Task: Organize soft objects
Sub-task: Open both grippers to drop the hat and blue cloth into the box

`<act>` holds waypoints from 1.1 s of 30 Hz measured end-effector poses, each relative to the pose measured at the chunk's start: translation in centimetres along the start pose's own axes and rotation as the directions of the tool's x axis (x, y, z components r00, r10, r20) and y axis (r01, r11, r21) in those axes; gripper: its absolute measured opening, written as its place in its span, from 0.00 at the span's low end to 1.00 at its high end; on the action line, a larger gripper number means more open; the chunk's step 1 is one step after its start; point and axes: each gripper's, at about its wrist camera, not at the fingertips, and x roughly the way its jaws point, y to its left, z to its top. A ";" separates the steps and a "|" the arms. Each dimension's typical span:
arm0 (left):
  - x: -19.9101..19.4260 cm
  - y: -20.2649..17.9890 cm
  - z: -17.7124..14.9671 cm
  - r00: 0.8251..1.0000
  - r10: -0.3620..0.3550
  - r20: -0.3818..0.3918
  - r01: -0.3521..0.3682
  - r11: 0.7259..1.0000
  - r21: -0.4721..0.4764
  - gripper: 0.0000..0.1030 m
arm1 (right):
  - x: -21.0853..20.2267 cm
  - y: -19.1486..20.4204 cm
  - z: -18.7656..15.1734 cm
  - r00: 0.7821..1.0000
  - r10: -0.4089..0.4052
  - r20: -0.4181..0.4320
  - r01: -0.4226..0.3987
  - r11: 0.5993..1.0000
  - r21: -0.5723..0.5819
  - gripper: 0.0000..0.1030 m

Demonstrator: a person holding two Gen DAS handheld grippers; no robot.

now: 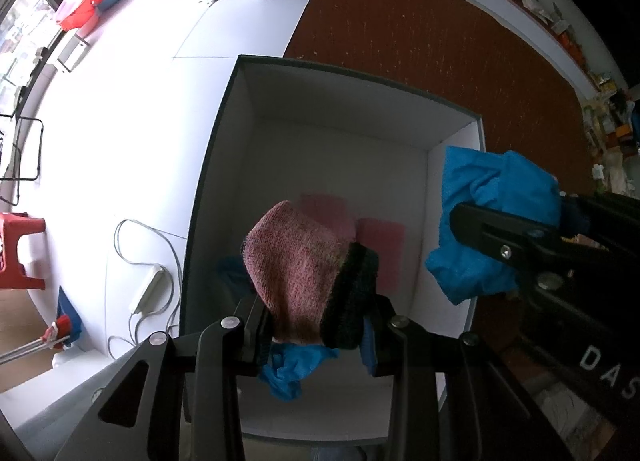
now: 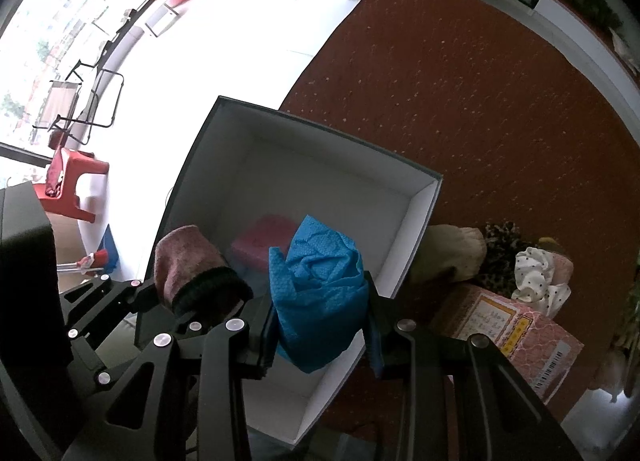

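Left gripper (image 1: 316, 335): clamped on a pink knitted hat (image 1: 296, 265) with a dark cuff, held above the open box (image 1: 452, 133).
Right gripper (image 2: 320, 335): clamped on a bunched blue cloth (image 2: 320, 285), over the box's right wall.
Box: white inside, dark rim, on the edge of the brown rug (image 1: 420, 29); pink sponges (image 1: 380, 237) and another blue cloth (image 1: 292, 369) lie on its floor.
Beside the box's right wall: a pile of soft items (image 2: 536, 273).
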 end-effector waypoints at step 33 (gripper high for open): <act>-0.7 1.0 -1.0 0.999 0.013 0.031 -0.011 0.999 -0.047 1.00 | -1.7 -0.9 -0.8 0.998 0.031 0.053 -0.032 0.999 0.014 0.99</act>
